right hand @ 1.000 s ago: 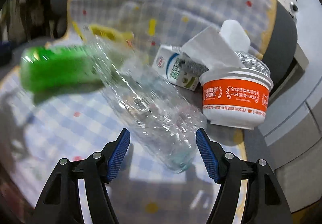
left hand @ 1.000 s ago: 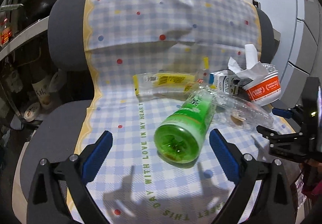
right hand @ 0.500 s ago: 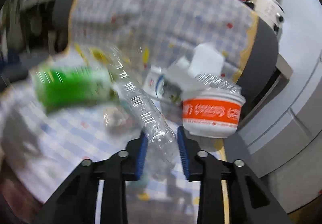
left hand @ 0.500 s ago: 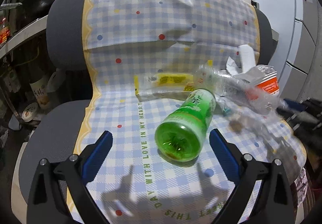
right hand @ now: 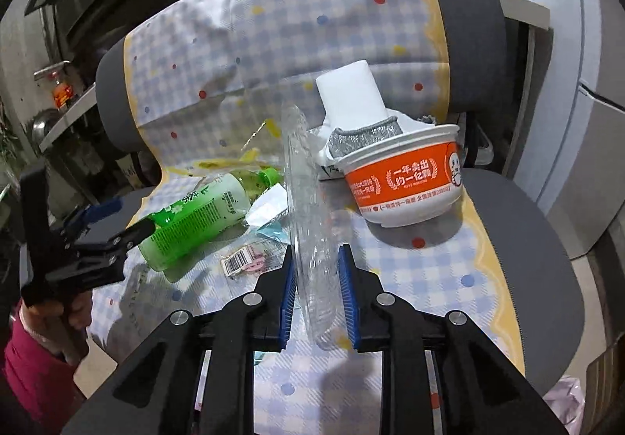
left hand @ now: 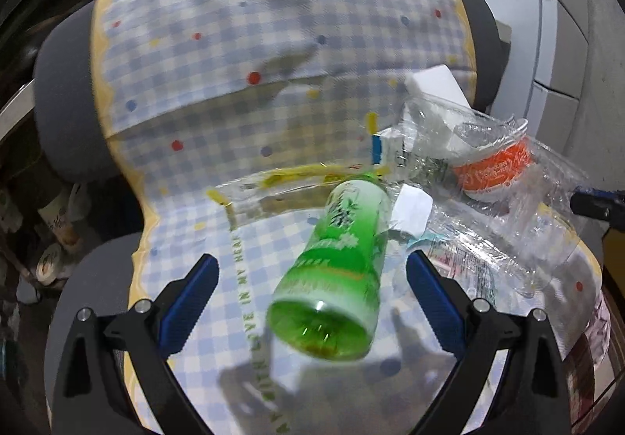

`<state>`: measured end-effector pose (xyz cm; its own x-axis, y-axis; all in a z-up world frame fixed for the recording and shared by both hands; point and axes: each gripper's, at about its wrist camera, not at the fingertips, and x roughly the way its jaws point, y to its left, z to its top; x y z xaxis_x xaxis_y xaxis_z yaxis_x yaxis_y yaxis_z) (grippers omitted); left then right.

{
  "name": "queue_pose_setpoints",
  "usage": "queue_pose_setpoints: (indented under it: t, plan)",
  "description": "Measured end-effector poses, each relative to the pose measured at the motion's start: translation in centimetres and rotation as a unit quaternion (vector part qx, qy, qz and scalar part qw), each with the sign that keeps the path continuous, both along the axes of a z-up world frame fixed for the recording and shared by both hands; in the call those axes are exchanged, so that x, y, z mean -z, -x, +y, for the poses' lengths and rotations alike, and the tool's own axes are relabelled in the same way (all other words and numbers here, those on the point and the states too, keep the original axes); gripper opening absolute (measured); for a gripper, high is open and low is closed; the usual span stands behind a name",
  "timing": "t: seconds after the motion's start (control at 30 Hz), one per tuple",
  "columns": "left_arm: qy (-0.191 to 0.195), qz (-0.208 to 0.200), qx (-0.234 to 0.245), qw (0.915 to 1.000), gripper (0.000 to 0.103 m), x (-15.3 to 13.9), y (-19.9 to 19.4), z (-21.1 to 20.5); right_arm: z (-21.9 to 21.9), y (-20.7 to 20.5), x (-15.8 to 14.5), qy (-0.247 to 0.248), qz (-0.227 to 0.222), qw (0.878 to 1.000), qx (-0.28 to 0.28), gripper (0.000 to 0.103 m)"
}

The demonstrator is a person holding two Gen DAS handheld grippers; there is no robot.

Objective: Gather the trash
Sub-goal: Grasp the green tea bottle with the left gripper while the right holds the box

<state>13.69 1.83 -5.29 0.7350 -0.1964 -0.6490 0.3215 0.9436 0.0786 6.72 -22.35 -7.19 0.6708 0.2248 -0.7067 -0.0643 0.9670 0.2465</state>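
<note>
Right wrist view shows your right gripper (right hand: pixel 315 292) clamped on the crushed clear bottle (right hand: pixel 302 200), lifted off the chair cover (right hand: pixel 429 271); the thin plastic could slip out or clip the orange bowl (right hand: pixel 406 181). Your left gripper (left hand: pixel 310 290) stands wide apart around the lying green bottle (left hand: pixel 340 271), not gripping. No trash bin is visible, and the left view is blurred.
</note>
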Motion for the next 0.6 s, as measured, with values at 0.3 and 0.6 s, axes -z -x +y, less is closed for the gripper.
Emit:
queue_pose_setpoints:
  t: [0.3,0.6]
  plan:
    - [-0.096,0.088,0.031,0.991,0.075,3.1,-4.7,-4.4,0.2,-0.3,0.3,0.003,-0.016,1.0,-0.015,0.039]
    - [-0.073,0.084,0.012,0.9937,0.06,3.8,-3.8,-4.1,-0.2,-1.0,0.1,0.002,-0.039,0.999,-0.009,0.039]
